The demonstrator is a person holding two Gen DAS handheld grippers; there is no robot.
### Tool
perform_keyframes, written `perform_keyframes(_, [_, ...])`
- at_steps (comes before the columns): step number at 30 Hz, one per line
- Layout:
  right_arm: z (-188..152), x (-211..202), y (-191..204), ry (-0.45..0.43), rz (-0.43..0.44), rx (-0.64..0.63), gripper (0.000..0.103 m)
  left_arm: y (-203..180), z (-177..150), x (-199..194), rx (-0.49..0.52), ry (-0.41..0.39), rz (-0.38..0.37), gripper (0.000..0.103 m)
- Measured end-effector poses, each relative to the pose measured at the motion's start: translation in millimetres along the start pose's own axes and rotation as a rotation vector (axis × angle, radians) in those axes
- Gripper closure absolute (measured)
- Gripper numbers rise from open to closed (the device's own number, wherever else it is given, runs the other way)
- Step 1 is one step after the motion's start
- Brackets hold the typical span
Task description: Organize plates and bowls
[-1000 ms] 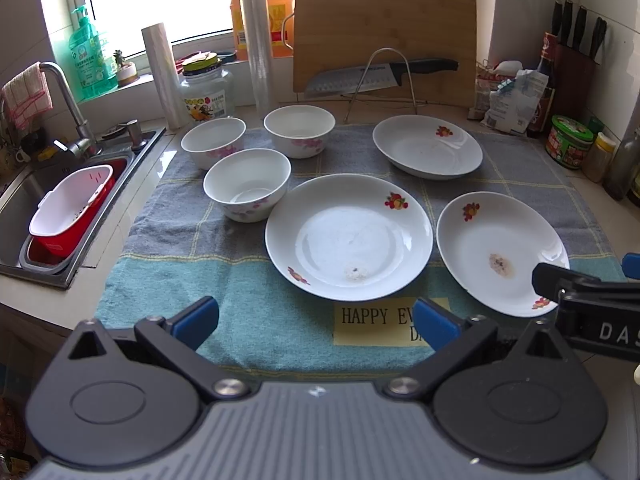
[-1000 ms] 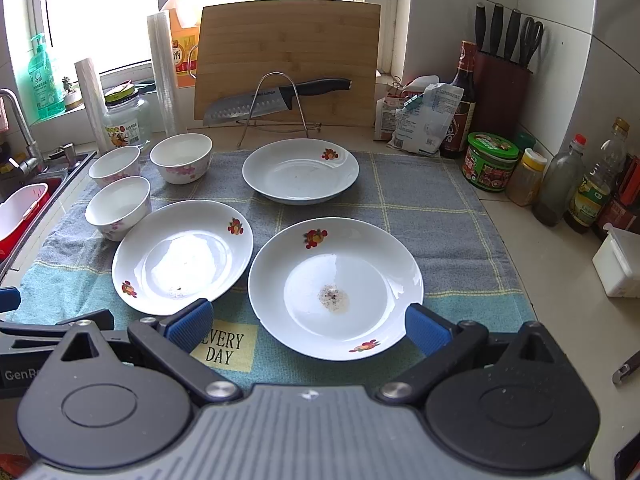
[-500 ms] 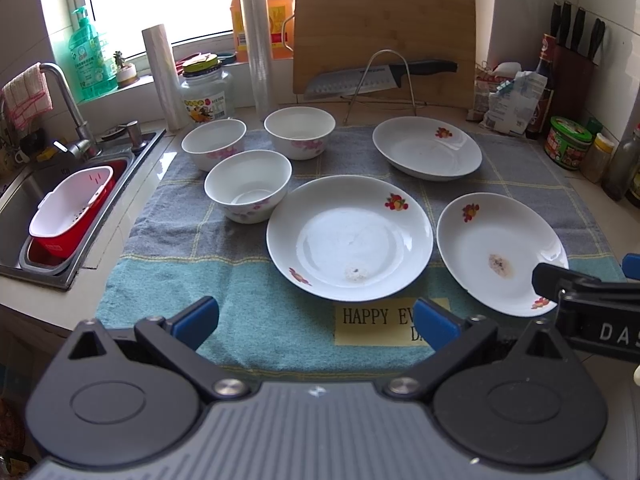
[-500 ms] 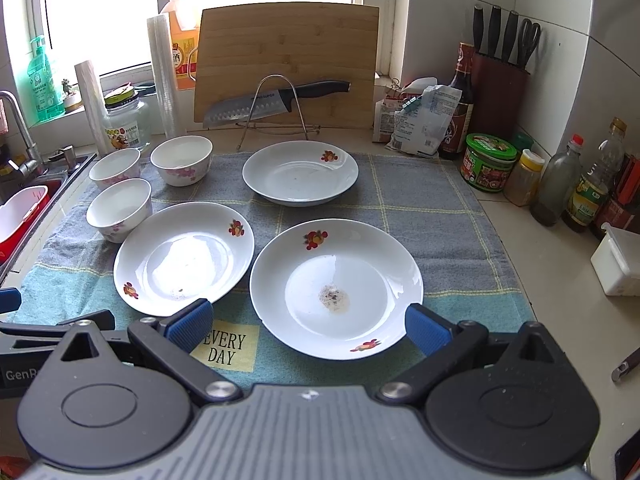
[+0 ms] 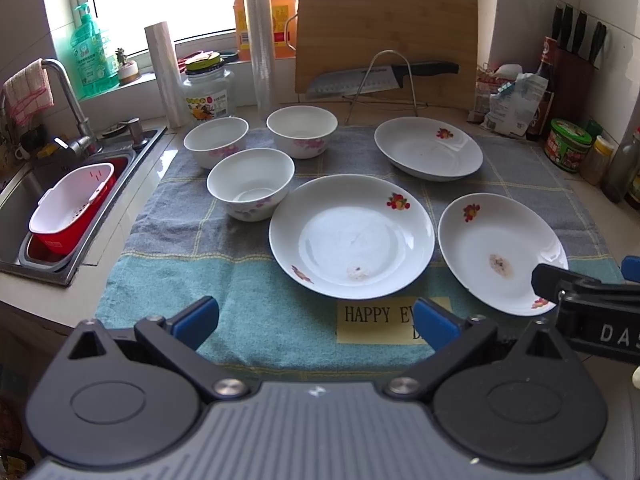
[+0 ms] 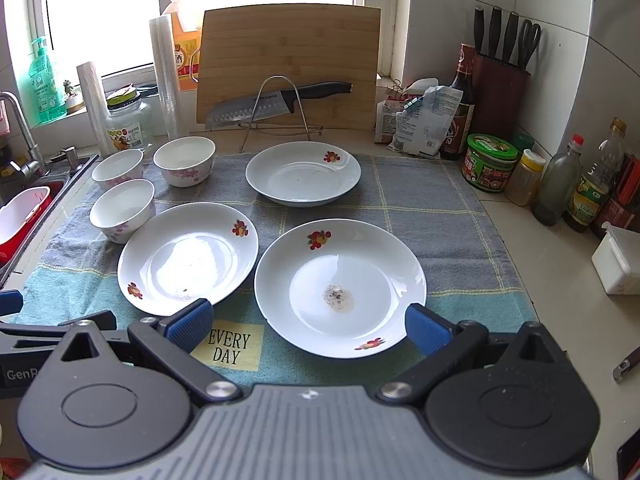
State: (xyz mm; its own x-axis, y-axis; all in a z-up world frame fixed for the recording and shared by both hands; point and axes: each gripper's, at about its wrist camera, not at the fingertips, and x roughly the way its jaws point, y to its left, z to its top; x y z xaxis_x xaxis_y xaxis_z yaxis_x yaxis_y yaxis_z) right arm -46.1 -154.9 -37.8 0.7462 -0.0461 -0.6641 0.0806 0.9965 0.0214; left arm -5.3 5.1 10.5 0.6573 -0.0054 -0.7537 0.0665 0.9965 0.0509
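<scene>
Jaws of left gripper (image 5: pixel 316 322), right gripper (image 6: pixel 306 326) spread, empty; towel (image 6: pixel 420 196) label (image 6: pixel 228 346) reads "EVERY DAY".

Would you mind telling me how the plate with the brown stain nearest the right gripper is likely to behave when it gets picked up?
The stained plate looks like glazed ceramic, so probably stiff, breakable and slick against the pads. Its shallow sloped rim lies low on the towel, so a finger likely must slip under the edge. The right gripper is open and empty.

Home kitchen — sink (image 5: pixel 60 216), knife block (image 6: pixel 500 92), cutting board (image 6: pixel 288 60).
</scene>
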Motion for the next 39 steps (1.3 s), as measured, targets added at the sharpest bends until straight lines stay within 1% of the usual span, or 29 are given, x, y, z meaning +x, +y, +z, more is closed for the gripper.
perform_keyframes(13, [-1, -1, 1, -0.007, 0.003, 0.003, 0.0, 2, -1, -1, -0.007, -0.004, -0.006, 0.001])
perform_keyframes(25, [0, -3, 9, -0.011, -0.004, 0.002, 0.0, 6, -2, -1, -0.012, -0.004, -0.013, 0.001])
perform_keyframes(39, [0, -4, 18, -0.034, -0.015, 0.003, 0.0, 25, 3, 9, 0.006, -0.018, -0.063, 0.001])
